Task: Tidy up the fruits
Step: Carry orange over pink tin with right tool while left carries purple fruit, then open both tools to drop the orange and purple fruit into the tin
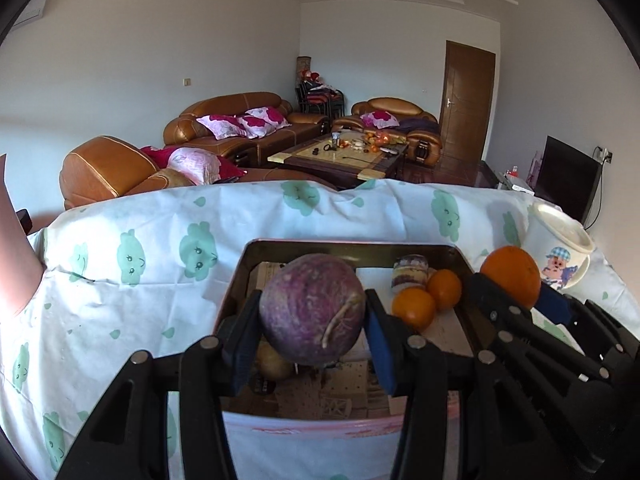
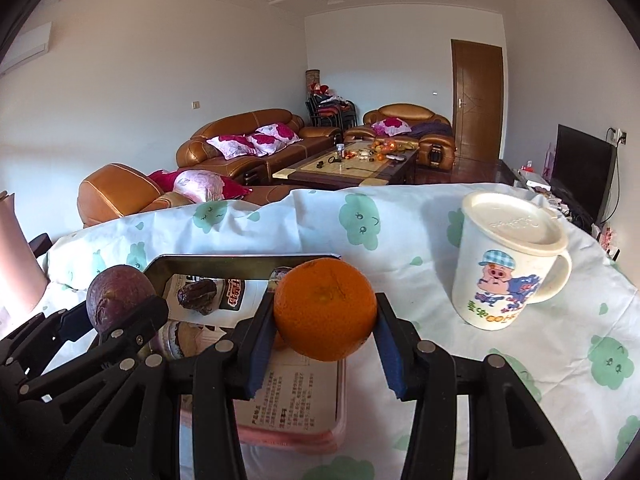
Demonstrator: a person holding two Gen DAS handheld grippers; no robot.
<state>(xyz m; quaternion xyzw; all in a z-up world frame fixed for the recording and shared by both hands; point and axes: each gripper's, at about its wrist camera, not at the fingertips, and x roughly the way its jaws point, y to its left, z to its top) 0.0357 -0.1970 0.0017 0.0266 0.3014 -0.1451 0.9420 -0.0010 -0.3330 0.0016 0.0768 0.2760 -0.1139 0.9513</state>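
the left tool [image 1: 312, 320] is clenched on a purple fruit [image 1: 313, 309], its blue pads pressing both sides, a pale stem curling down the front of the skin. the fruit hangs above the tray [image 1: 460, 256], a shallow metal tin lined with printed paper, which sits on the tabletop [image 1: 120, 300] under a white cloth printed with green clouds. inside the tray, just right of the left tool, two small oranges [image 1: 414, 307] lie touching each other, with a small layered jar [image 1: 410, 274] right behind them. below the purple fruit something yellowish [image 1: 274, 362] lies in the tray; it could be another fruit, but most of it is hidden.

the right tool [image 2: 325, 316] grips a large orange [image 2: 325, 309] between its blue pads, held over the right edge of the tray [image 2: 240, 260]. in the left wrist view the same orange [image 1: 511, 276] shows at the far right, beside the tray's rim. in the right wrist view the left tool's purple fruit [image 2: 120, 294] appears off to the left, over the tray.

to the right of the right tool, well apart from the orange, a white lidded mug [image 2: 508, 264] with a cartoon pig stands upright on the cloth [image 2: 400, 220]. beyond the tabletop are brown leather sofas [image 2: 248, 136] with pink cushions.
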